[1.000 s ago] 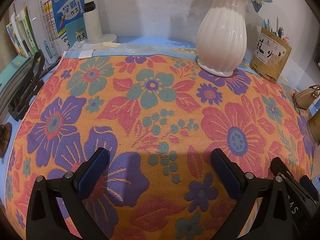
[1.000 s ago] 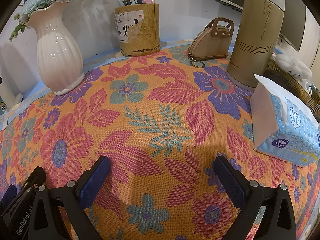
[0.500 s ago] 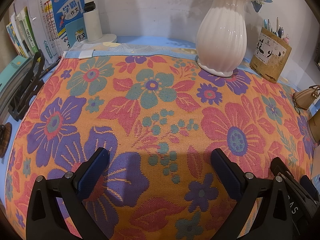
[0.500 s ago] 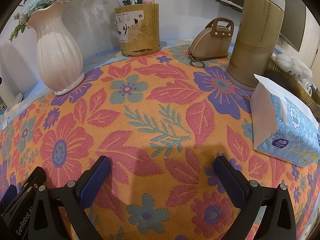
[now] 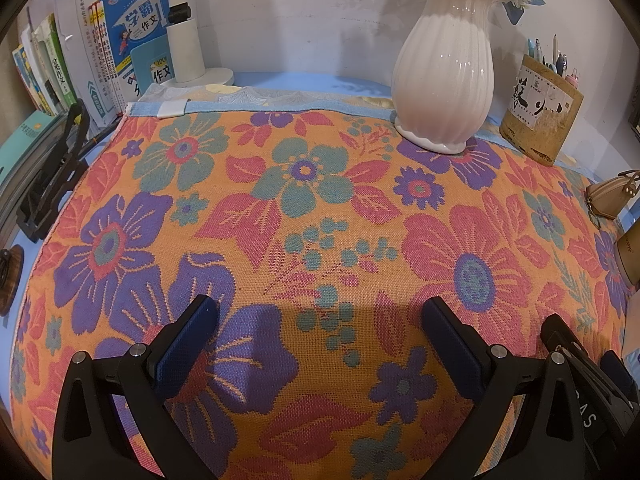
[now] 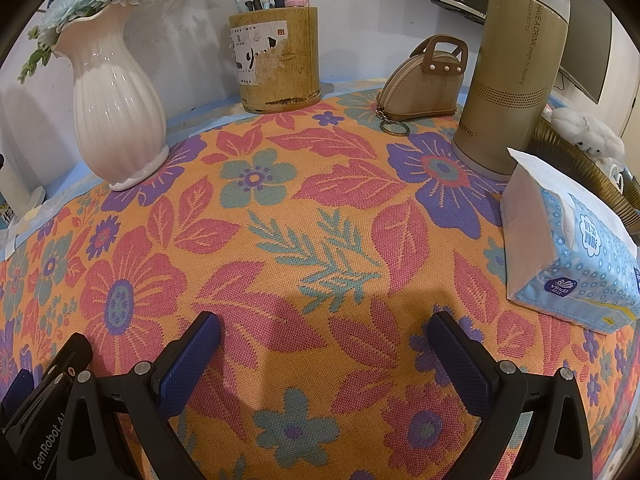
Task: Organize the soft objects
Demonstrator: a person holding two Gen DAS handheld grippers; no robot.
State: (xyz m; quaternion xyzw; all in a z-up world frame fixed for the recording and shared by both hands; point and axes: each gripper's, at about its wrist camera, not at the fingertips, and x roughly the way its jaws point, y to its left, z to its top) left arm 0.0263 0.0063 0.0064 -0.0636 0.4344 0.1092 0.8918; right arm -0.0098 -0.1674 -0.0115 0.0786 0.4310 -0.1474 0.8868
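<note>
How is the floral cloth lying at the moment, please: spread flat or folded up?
Spread flat. The floral cloth lies smooth across the desk, with the white vase standing on its far edge; no folds show.

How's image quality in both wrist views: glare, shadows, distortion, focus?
Left wrist: strong fisheye bend, dark corners; the cloth is sharp, there is glare on the vase, and a soft shadow lies between the fingers of the open left claw. Right wrist: same bend; highlights on the vase, shadow ahead of the open right claw; the tissue pack is crisp.
</note>
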